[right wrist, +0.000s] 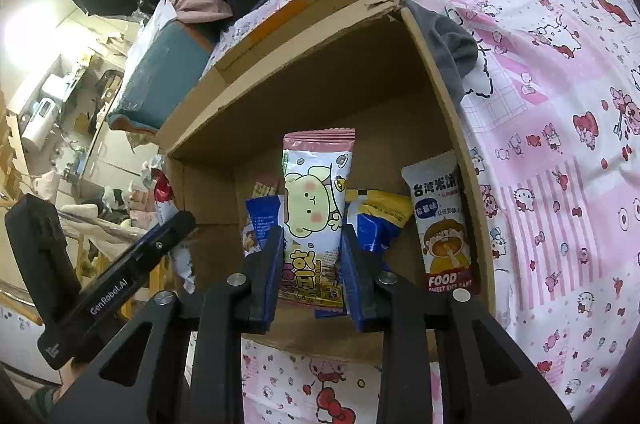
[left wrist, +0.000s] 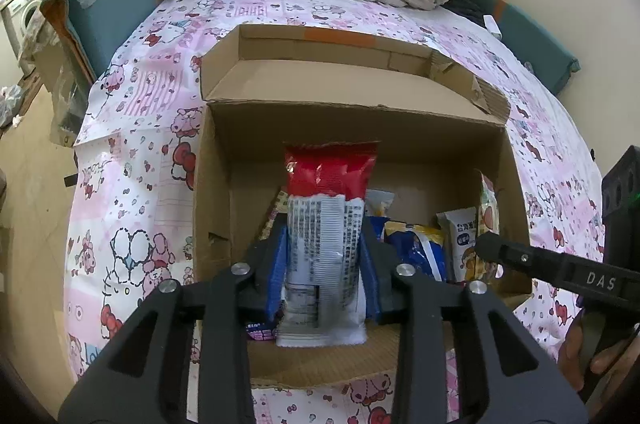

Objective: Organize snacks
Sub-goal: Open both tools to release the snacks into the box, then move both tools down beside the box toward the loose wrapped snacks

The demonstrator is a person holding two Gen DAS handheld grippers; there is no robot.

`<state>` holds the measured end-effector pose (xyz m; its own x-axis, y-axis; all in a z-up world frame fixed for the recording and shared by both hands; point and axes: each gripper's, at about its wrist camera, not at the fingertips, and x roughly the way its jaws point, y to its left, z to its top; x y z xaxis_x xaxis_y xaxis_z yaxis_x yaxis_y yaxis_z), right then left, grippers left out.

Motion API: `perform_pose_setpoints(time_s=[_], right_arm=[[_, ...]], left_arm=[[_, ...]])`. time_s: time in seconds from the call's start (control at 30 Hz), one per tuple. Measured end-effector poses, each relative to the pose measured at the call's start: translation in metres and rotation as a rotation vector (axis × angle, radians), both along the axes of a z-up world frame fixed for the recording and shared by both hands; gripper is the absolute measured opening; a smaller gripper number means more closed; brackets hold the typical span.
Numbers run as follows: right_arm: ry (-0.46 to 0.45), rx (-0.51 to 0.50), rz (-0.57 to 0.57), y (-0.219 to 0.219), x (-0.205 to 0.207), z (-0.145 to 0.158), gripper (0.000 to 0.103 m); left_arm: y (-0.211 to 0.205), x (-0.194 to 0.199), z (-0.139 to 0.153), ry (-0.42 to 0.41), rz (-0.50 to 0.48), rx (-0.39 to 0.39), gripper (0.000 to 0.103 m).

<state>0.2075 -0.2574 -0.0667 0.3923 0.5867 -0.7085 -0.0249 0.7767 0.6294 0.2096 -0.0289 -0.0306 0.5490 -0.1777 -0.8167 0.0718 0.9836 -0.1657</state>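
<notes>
Left gripper (left wrist: 324,256) clenched on red-topped snack packet (left wrist: 326,224), right gripper (right wrist: 312,264) clenched on bear snack packet (right wrist: 316,207), over cardboard box (left wrist: 216,159). Putting-in step; next, probably lower and let go.

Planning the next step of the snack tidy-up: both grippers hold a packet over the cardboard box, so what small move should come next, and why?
Probably lower both a little further, then release. The left gripper grips a red-and-white snack packet and the right gripper a pink bear-print packet, both upright inside the open cardboard box, where other packets already stand.
</notes>
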Motion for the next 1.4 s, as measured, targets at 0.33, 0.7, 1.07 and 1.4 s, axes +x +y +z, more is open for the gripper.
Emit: perform_pose_setpoints(time_s=[0.33,0.7,1.07,1.4], right_arm=[[-0.06,0.032,-0.035,-0.008,-0.003,0.012,0.071],[-0.179,-0.122,-0.113,-0.013,-0.028,0.036,0.094],[-0.163,-0.164,-0.175,-0.027,-0.061,0.042,0.094],[-0.09,-0.14,-0.17,-0.032,-0.094,0.03,0.094]], left_arm=[[-0.005,-0.009,0.013,-0.056,-0.009,0.013,0.084],[0.009,-0.022,0.017,-0.047,0.047,-0.021,0.084],[0.018,-0.057,0.02,-0.036,0.09,0.016,0.089],[0.029,-0.087,0.013,0.026,0.141,0.005,0.089]])
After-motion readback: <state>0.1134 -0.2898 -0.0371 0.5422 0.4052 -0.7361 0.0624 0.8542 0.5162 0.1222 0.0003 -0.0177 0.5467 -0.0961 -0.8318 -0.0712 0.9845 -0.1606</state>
